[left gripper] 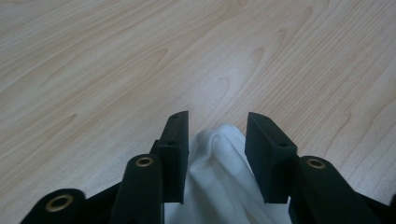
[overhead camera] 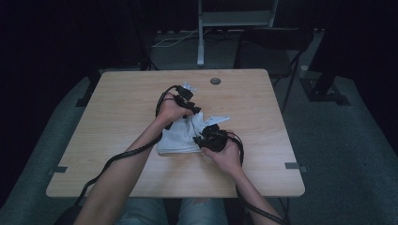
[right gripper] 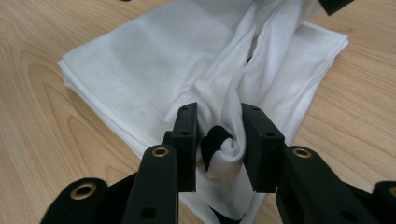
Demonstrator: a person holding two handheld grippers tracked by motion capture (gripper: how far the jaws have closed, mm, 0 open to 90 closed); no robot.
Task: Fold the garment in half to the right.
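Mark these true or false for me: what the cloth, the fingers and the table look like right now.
1. The cloth is white. True.
2. A fold of cloth sits between the right gripper fingers. True.
3. The cloth hangs over the table edge. False: it lies wholly on the wooden table.
4. Nothing lies between the left gripper fingers. False: a bunch of cloth is there.
5. A small round grey disc lies near the table's far edge. True.

A pale wood table carries a folded white cloth near its middle and a small dark disc by the far edge.
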